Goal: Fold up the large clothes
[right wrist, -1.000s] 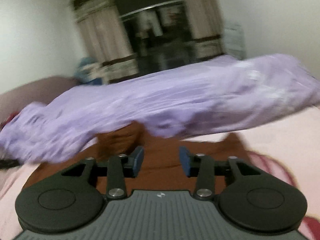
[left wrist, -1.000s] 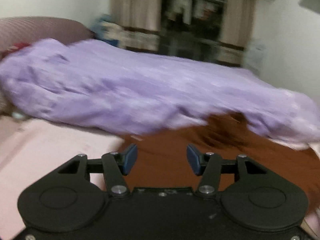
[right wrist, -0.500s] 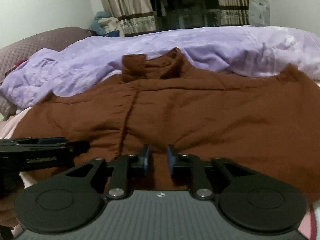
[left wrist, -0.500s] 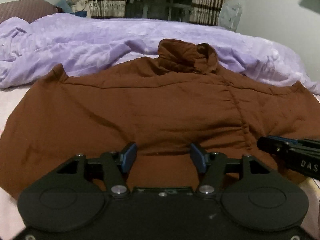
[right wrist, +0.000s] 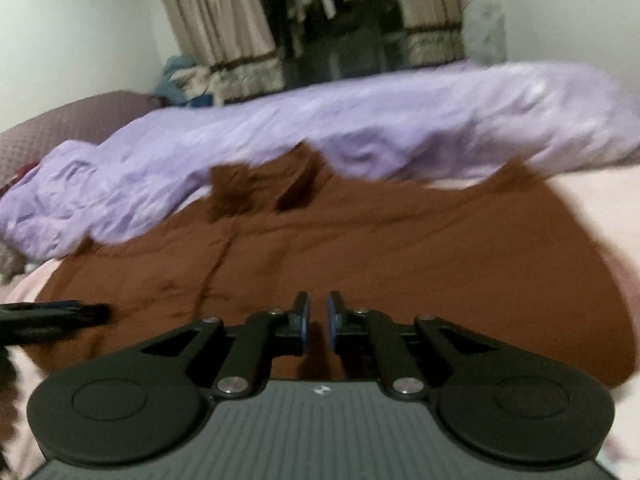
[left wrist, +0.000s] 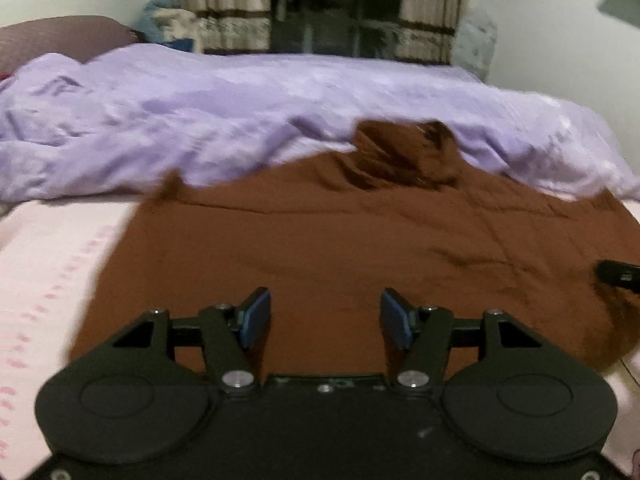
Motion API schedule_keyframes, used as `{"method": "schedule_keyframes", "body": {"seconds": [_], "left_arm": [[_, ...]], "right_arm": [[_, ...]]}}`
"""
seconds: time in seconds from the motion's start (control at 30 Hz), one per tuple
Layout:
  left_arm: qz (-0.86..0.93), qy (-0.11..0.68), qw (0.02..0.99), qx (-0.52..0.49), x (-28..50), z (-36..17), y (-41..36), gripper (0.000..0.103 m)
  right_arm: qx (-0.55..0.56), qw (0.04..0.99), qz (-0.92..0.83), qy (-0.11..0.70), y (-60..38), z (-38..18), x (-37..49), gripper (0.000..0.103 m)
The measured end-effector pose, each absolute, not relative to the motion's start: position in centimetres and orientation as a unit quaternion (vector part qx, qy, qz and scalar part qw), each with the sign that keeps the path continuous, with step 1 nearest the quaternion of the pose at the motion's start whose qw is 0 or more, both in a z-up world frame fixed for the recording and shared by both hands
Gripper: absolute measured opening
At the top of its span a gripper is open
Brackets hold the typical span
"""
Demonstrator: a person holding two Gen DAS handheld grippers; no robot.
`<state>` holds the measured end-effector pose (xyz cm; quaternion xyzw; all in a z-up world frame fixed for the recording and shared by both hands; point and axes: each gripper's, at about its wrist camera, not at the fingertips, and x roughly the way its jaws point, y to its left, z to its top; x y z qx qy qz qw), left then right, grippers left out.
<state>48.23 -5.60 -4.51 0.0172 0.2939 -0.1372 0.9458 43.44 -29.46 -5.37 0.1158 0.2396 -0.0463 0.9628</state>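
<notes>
A large brown shirt (left wrist: 360, 248) lies spread flat on the pink bed sheet (left wrist: 52, 264), collar (left wrist: 404, 152) at the far side; it also shows in the right wrist view (right wrist: 400, 248). My left gripper (left wrist: 325, 320) is open and empty above the shirt's near hem. My right gripper (right wrist: 316, 322) is nearly shut, with a fold of the brown hem standing between its pads. The right gripper's tip shows at the right edge of the left wrist view (left wrist: 618, 274); the left gripper shows at the left edge of the right wrist view (right wrist: 56, 314).
A rumpled lilac duvet (left wrist: 224, 120) lies across the bed behind the shirt. A mauve headboard (left wrist: 60, 36) is at the far left. Curtains and a dark window (left wrist: 340, 8) stand beyond, with white walls at both sides.
Both views swung down onto the shirt, then pulled back and up a little. The right gripper's jaws have closed from wide open to nearly shut on the hem. The left stays open.
</notes>
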Motion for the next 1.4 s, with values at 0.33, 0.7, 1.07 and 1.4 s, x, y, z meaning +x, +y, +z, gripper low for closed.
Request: {"method": "schedule_keyframes", "body": {"seconds": [0.33,0.7,1.07,1.4], "left_arm": [[-0.072,0.32,0.944,0.027,49.6,-7.6,-0.2,0.064],[-0.073,0.311,0.947,0.027,50.0,-7.8,-0.3,0.065],[-0.049,0.309,0.95,0.019,50.0,-7.3,2.0,0.067],[-0.043,0.333,0.938,-0.083,51.6,-7.7,4.9,0.074]], "right_arm": [[0.124,0.949,-0.138,0.253,-36.5,-8.0,40.8,0.015],[0.185,0.941,-0.122,0.255,-38.5,-9.4,40.7,0.007],[0.14,0.942,-0.192,0.237,-40.9,-7.9,39.7,0.012],[0.14,0.94,-0.191,0.244,-41.0,-8.0,39.9,0.013]]}}
